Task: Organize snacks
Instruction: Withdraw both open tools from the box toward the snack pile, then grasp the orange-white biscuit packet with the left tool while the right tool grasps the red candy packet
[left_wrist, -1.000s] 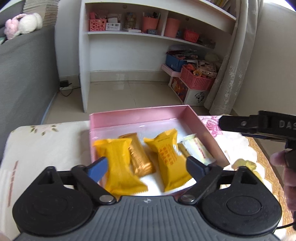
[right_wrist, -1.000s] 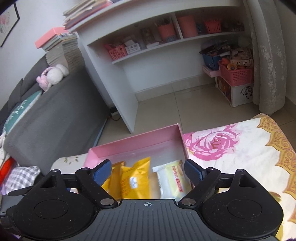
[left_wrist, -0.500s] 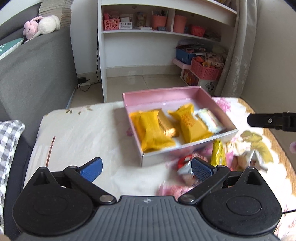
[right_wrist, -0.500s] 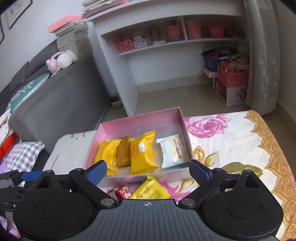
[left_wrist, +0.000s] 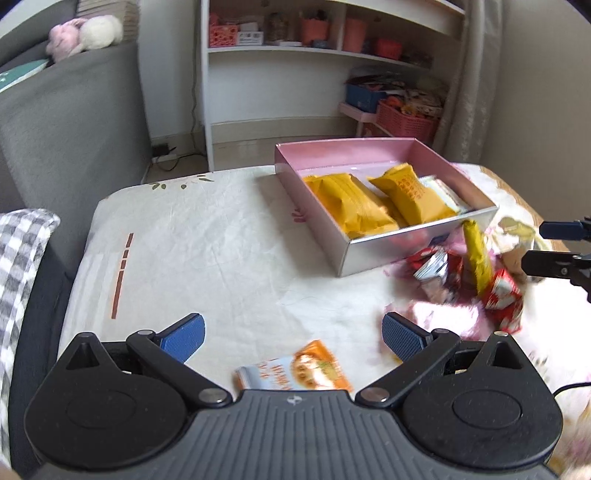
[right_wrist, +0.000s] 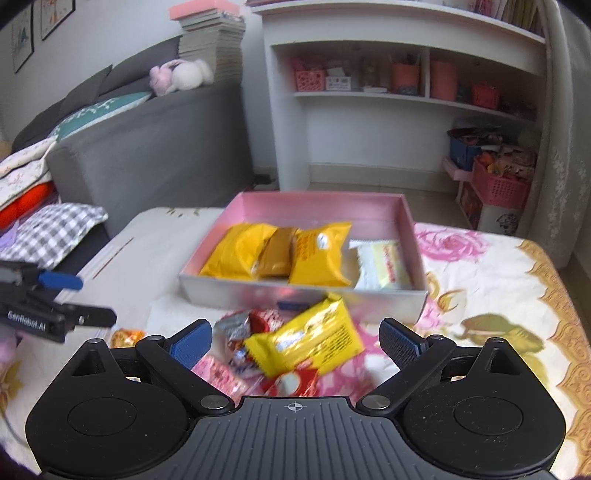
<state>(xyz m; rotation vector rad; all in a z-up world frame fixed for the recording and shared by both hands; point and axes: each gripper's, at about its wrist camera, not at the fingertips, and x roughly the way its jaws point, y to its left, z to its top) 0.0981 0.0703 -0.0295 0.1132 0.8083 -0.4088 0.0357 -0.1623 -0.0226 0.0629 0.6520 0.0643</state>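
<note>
A pink box (left_wrist: 354, 155) (right_wrist: 406, 218) on the table holds yellow snack packs (left_wrist: 351, 203) (right_wrist: 317, 254), a brown one (right_wrist: 277, 254) and a white one (right_wrist: 380, 262). Loose snacks lie in front of it: a yellow pack (right_wrist: 306, 339) (left_wrist: 476, 251), red-wrapped ones (right_wrist: 258, 321) (left_wrist: 502, 295) and an orange packet (left_wrist: 295, 373). My left gripper (left_wrist: 291, 336) is open and empty above the orange packet. My right gripper (right_wrist: 295, 339) is open and empty above the loose yellow pack.
The floral tablecloth (right_wrist: 498, 295) covers the table. A grey sofa (right_wrist: 147, 155) stands to the left, with a checked cushion (right_wrist: 55, 229). A white shelf unit (right_wrist: 406, 92) and pink baskets (right_wrist: 498, 184) stand behind on the floor.
Both grippers have pulled back from over the box toward the near side of the table. The loose snacks in front of the box have come into view.
</note>
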